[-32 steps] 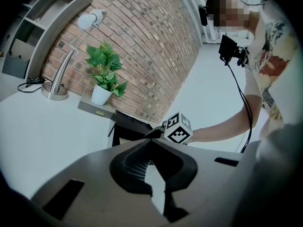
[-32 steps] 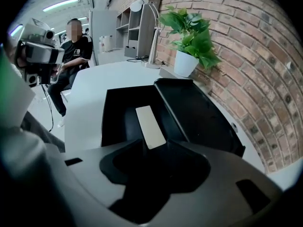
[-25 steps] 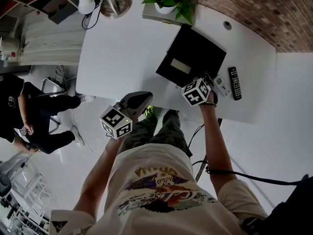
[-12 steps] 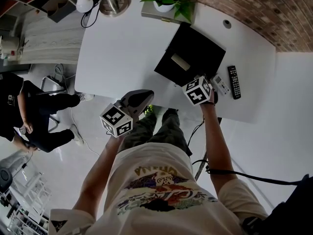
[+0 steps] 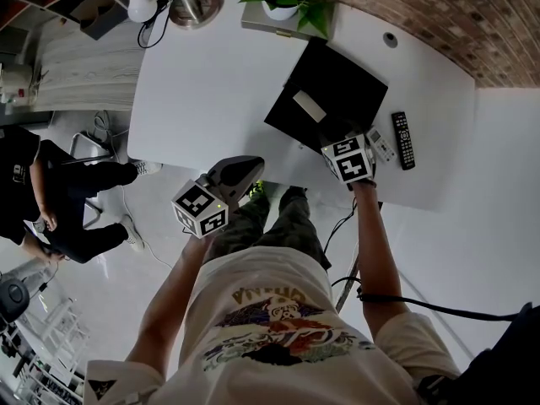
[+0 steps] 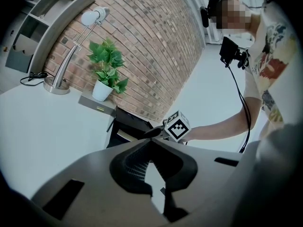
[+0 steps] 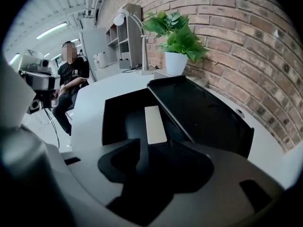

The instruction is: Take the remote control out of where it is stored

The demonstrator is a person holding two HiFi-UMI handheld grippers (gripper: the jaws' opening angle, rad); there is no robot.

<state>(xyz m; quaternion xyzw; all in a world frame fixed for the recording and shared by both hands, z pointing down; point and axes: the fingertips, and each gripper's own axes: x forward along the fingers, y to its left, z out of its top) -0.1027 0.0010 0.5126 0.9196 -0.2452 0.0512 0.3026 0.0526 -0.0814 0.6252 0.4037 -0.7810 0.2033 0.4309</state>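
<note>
Person: white short-sleeved T-shirt (image 5: 278, 310), big multicolour graphic print on the chest, yellow-orange lettering above it. Small dark triangular logo (image 5: 102, 387) on the left sleeve. Dark olive-grey trousers (image 5: 283, 222). Thin black cable (image 5: 422, 302) runs off beside the right arm. In the left gripper view: black headset (image 6: 208, 8) on the head, black box (image 6: 232, 53) at chest height, black lead hanging below it.

White table (image 5: 219, 83), black box (image 5: 342, 83), pale, perhaps silver remote (image 7: 155, 124), red-brown brick wall (image 7: 236, 37), green plant (image 7: 177, 32)
</note>
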